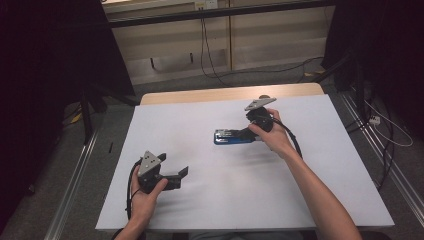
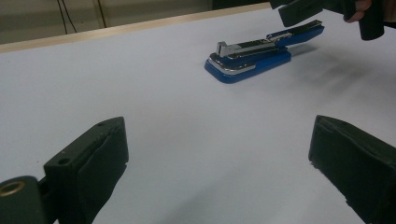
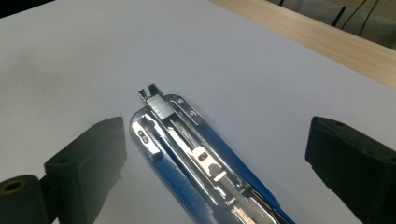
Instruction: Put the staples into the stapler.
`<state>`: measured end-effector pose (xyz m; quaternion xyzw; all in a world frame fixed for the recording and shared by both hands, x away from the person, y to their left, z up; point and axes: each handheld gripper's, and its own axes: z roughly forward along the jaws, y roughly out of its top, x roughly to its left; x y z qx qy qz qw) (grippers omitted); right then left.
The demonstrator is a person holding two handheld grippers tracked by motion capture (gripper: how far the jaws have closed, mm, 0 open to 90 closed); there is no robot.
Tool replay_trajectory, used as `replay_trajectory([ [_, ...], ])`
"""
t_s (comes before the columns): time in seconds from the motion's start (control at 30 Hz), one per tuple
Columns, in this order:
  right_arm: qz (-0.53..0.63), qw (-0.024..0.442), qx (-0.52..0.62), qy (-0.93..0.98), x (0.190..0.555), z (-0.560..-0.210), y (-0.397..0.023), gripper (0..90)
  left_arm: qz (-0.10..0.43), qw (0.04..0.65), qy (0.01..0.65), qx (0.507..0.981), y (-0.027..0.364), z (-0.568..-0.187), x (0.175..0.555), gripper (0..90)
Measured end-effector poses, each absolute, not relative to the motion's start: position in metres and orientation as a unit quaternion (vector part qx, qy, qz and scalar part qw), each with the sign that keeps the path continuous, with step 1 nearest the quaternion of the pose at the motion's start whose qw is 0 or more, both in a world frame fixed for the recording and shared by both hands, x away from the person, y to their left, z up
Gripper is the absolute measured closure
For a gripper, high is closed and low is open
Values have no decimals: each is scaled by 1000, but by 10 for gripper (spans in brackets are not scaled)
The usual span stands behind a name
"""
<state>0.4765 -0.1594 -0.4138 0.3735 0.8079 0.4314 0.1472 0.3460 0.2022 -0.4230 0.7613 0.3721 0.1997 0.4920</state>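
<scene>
High view, near edge: left claw [image 1: 176, 176], held in a hand, jaws spread wide and empty, resting low over the white surface [image 1: 200, 200], well apart from the other items. Mid-surface: blue stapler [image 1: 234, 136], lying flat, metal top exposed. Just beyond it: right claw [image 1: 252, 131], jaws released and wide, straddling the stapler's rear end, pads not pressing it.
</scene>
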Motion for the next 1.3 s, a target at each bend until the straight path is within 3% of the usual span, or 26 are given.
replay_trajectory([
  [0.47,444,200,427,762,454,-414,-180,51,199,490,377,761,203,-424,349,48],
  [1.3,453,247,467,718,407,-422,-214,43,202,507,360,757,193,-420,350,48],
])
